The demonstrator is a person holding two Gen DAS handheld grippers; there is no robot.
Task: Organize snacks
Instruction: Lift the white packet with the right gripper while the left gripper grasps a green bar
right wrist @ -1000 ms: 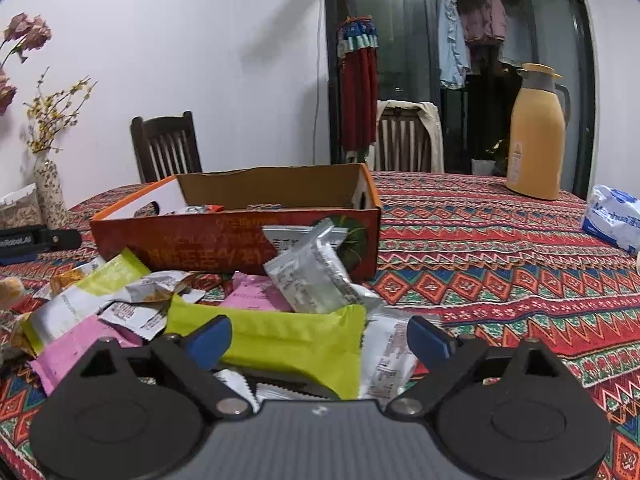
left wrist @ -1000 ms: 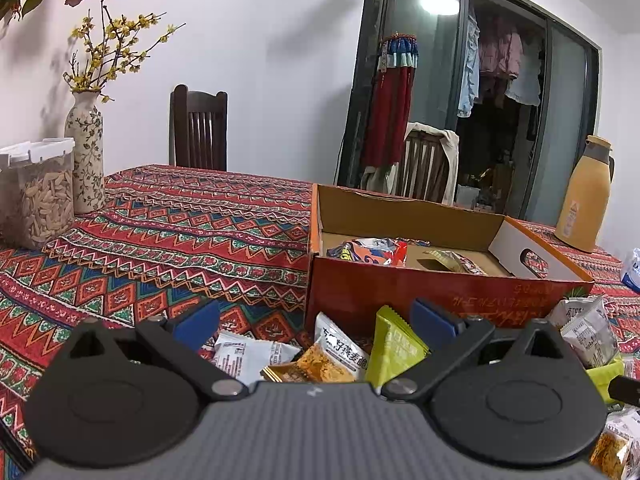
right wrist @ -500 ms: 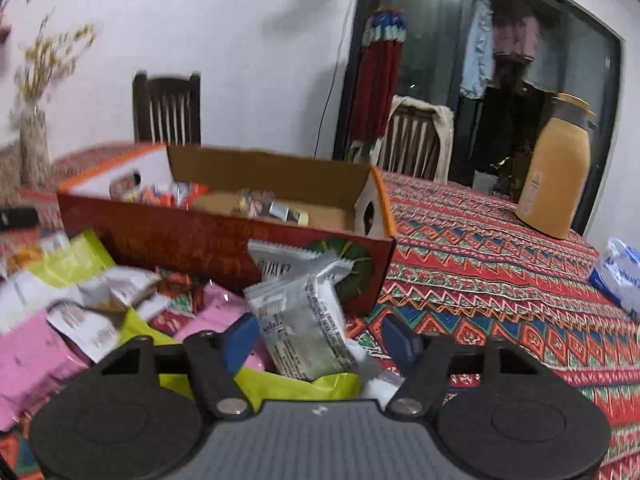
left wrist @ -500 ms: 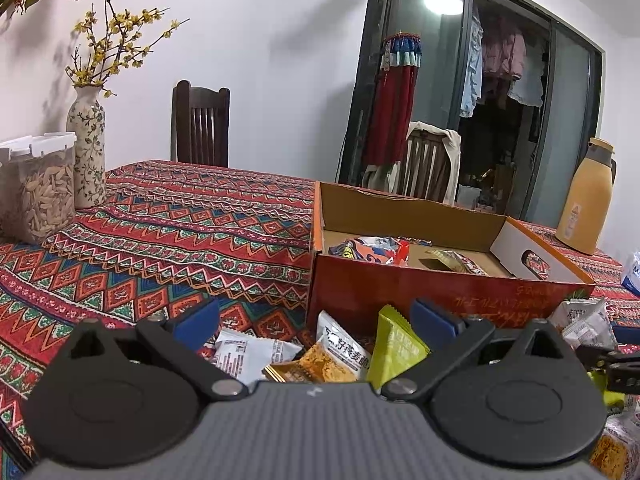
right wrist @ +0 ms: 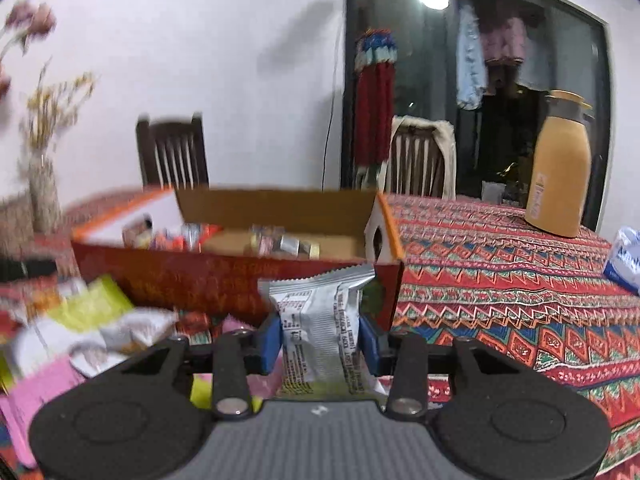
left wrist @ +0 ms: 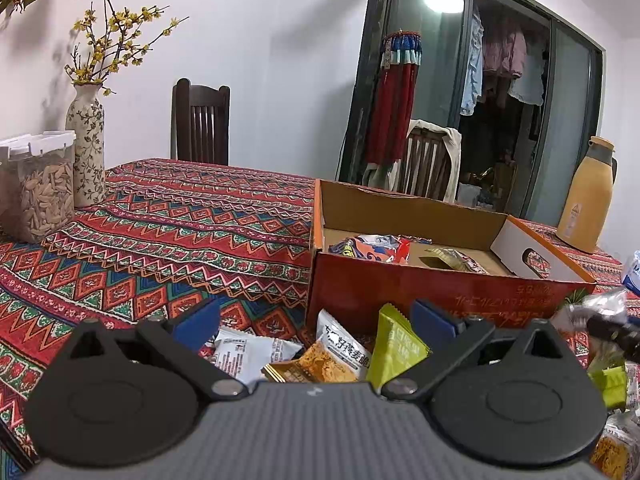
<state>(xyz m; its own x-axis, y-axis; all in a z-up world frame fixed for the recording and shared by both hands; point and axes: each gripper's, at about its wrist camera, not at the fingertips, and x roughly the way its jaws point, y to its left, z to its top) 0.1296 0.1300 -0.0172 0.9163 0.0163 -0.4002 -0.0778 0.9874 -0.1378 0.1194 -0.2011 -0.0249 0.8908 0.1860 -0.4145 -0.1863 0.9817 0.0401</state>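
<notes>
Right now my right gripper point(right wrist: 319, 338) is closing on a silver snack packet point(right wrist: 320, 320), and its blue pads already press against both sides of the wrapper. The packet stands upright between them, just in front of the near wall of the cardboard box point(right wrist: 224, 280), raised above the loose pile of packets point(right wrist: 100, 320) on the tablecloth. The right wrist view is blurred, so I cannot read the print on the wrapper.

My left gripper point(left wrist: 316, 318) stands wide open with nothing between its pads. It sits above a few packets: a white one point(left wrist: 256, 354), an orange-and-white one point(left wrist: 332, 354) and a green one point(left wrist: 394, 346), all lying just before the box point(left wrist: 420, 296). Inside the box a few wrapped snacks point(left wrist: 376, 246) lie on the bottom. A yellow flask point(left wrist: 582, 196) stands well apart on the table point(left wrist: 180, 220), beyond the box.
</notes>
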